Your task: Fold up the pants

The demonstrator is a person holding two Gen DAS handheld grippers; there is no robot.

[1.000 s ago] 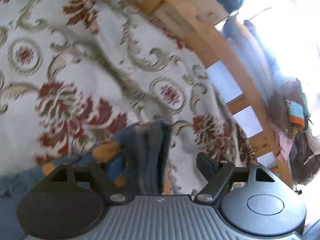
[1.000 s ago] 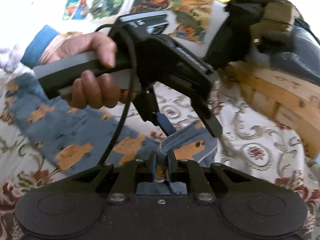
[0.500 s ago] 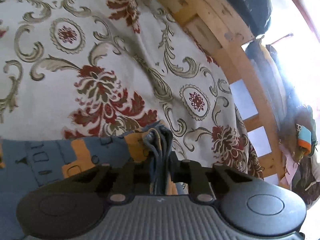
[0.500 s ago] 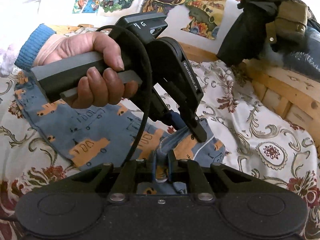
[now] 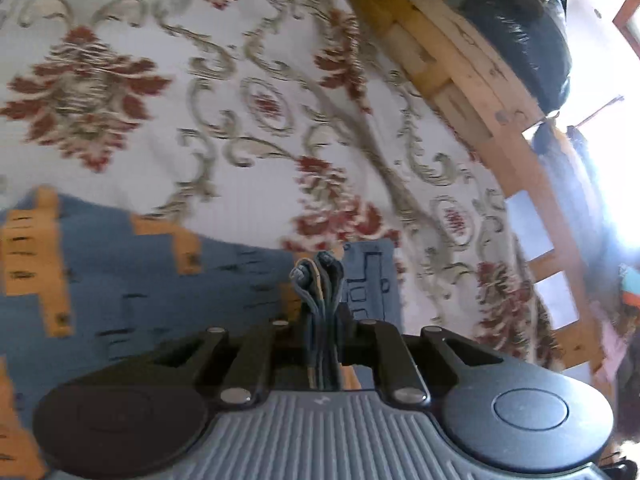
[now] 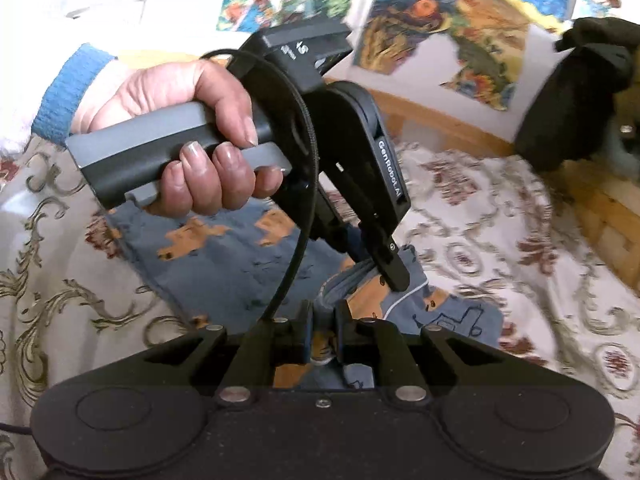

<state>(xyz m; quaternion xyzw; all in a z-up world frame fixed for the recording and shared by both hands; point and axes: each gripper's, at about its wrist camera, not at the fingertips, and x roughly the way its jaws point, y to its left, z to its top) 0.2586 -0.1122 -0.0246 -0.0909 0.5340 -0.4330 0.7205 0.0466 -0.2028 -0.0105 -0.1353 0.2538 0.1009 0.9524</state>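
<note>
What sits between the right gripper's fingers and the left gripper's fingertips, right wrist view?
Only a bunched ridge of the pants. It runs from the right gripper up to the left gripper; both are clamped on it.

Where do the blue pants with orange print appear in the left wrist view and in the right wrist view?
Left wrist view: the pants fill the lower left, a bunched edge clamped in the left tool.
Right wrist view: the pants lie in the centre under the hand, an edge clamped in the right tool.
Shared landmark: the floral bedcover.
</note>
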